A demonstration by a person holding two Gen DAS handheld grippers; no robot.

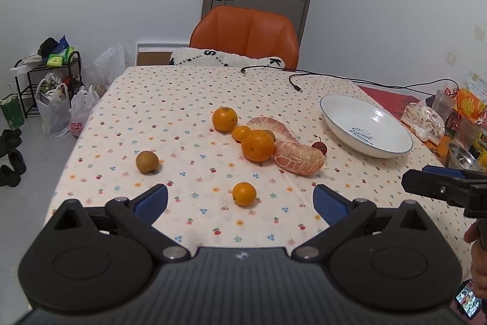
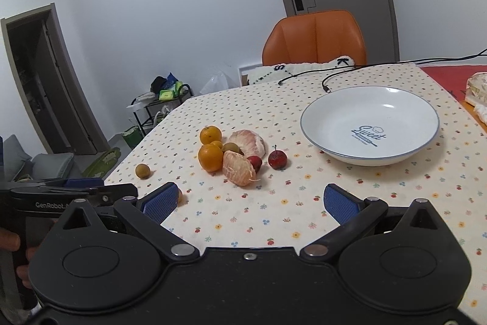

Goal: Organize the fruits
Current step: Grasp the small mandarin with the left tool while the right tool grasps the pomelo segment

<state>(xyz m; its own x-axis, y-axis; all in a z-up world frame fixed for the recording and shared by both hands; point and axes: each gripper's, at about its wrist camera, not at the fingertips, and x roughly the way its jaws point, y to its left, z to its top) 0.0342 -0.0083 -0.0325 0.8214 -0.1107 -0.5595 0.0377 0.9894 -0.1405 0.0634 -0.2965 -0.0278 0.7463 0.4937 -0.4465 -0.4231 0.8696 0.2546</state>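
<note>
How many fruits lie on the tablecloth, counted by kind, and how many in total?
Orange citrus fruits: 4
Peeled pomelo pieces: 2
Small red fruits: 2
Brownish-green round fruits: 2
Total: 10

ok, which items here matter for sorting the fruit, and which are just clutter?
Job: oranges, pomelo pieces, small red fruits, brownish fruit, white plate.
Clutter: black cable, orange chair, snack packets, bags on the floor.
</note>
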